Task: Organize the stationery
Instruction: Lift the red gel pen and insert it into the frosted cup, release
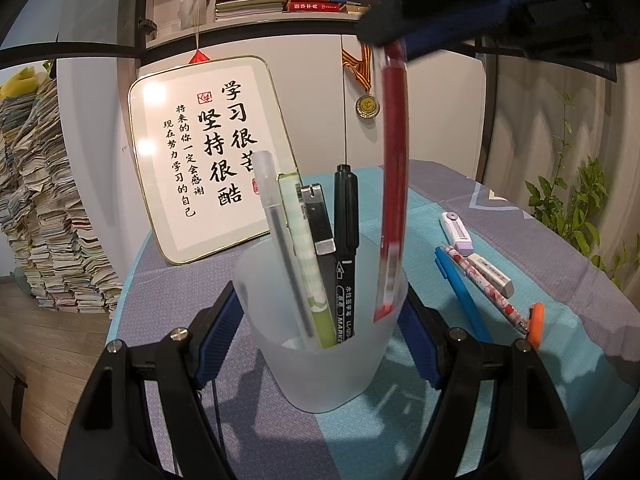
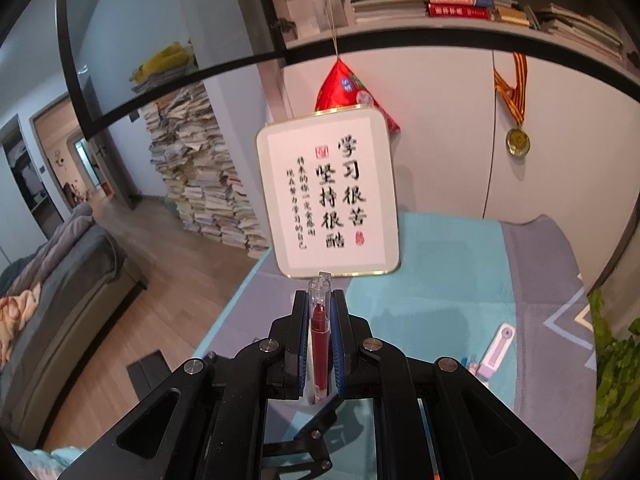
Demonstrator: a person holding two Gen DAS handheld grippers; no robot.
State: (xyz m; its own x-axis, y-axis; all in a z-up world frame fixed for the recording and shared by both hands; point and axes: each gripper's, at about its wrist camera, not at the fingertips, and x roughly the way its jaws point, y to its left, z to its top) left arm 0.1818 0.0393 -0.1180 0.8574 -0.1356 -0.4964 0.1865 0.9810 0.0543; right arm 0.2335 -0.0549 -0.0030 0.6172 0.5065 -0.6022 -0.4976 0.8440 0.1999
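My left gripper [image 1: 320, 320] pinches the frosted cup [image 1: 320, 360], centre frame, holding pens. At one o'clock my right gripper [image 1: 394, 38] clamps the red pen [image 1: 394, 168], tip inside the rim; I judge lowering straight before releasing works best.

Frosted matt plastic cup [image 1: 320, 364]; glossy red plastic pen [image 1: 394, 184]; woven cloth tablecloth [image 1: 540, 360].
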